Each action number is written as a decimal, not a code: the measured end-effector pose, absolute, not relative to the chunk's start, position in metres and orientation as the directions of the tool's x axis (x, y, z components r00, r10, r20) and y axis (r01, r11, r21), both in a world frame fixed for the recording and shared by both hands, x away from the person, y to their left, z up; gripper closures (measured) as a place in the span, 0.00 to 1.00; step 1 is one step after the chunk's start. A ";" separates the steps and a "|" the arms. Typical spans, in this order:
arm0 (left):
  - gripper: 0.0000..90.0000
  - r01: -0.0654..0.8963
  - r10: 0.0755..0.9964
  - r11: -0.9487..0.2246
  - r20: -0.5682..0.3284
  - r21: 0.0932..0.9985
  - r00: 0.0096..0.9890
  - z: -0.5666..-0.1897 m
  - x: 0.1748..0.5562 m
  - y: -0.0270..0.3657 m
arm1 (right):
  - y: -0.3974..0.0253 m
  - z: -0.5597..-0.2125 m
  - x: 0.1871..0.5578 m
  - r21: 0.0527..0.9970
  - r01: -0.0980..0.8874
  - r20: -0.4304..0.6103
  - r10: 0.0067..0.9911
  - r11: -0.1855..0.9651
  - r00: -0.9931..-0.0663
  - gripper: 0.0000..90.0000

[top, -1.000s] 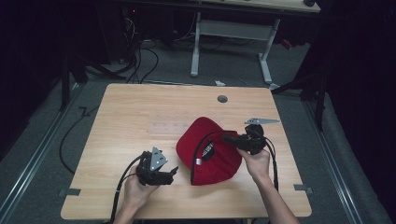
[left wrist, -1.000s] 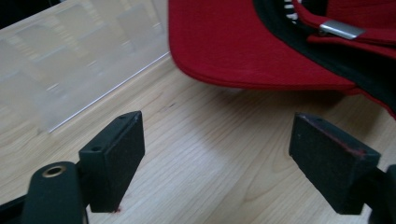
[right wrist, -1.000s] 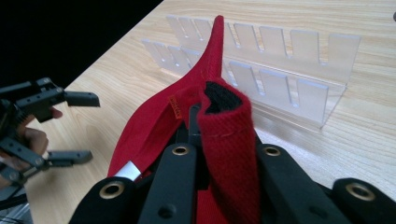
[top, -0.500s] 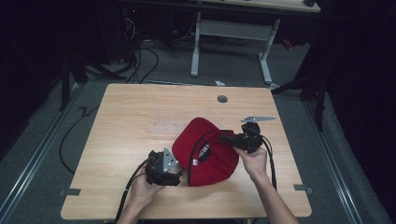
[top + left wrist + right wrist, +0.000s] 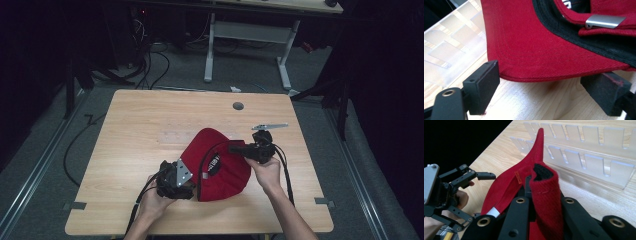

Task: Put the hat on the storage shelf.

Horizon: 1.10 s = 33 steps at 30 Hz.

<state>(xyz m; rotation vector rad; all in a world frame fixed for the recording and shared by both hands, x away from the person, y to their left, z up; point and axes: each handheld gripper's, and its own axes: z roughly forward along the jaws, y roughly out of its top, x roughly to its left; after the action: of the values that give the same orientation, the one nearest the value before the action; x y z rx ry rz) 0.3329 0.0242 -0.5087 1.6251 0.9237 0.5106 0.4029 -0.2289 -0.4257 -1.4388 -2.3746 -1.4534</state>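
A red cap [image 5: 220, 167] lies near the table's front middle, its inside turned up. My right gripper [image 5: 231, 148] is shut on a fold of the cap's [image 5: 506, 185] red fabric, which stands up between the jaws of the right gripper [image 5: 541, 186]. My left gripper [image 5: 194, 186] is open at the cap's left front edge. In the left gripper view the red brim [image 5: 536, 45] lies between the spread pads [image 5: 482, 82] of the left gripper [image 5: 546, 86], just above the wood. The strap's metal buckle [image 5: 604, 22] sits at the top right. The right gripper view also shows the left gripper [image 5: 480, 195] open.
A clear slotted acrylic rack [image 5: 586, 150] lies on the wooden table [image 5: 140, 120] just behind the cap, also seen as the rack [image 5: 454, 47] beside the brim. A round cable hole [image 5: 238, 106] is near the far edge. Cables trail off the front edge.
My left gripper has slid right until its open jaws straddle the cap's brim. The cap has shifted slightly in the right gripper's hold.
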 end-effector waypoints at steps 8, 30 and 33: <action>0.29 0.273 0.799 -0.017 -0.151 0.962 0.582 -0.504 0.334 0.031 | -0.226 -0.427 0.403 0.678 0.714 0.435 0.687 0.175 -0.582 0.93; 0.63 0.281 0.755 -0.002 -0.183 0.960 0.629 -0.495 0.332 0.037 | -0.212 -0.433 0.403 0.663 0.712 0.444 0.644 0.231 -0.623 0.91; 0.69 0.306 0.733 0.001 -0.209 0.952 0.647 -0.492 0.330 0.037 | -0.215 -0.433 0.401 0.672 0.705 0.450 0.632 0.227 -0.631 0.90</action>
<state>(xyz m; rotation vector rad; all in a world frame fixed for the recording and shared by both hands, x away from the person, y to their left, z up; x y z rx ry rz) 0.3303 0.0375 -0.4919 1.5867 0.8821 0.4152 0.4010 -0.2147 -0.4326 -1.3091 -2.3953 -1.3834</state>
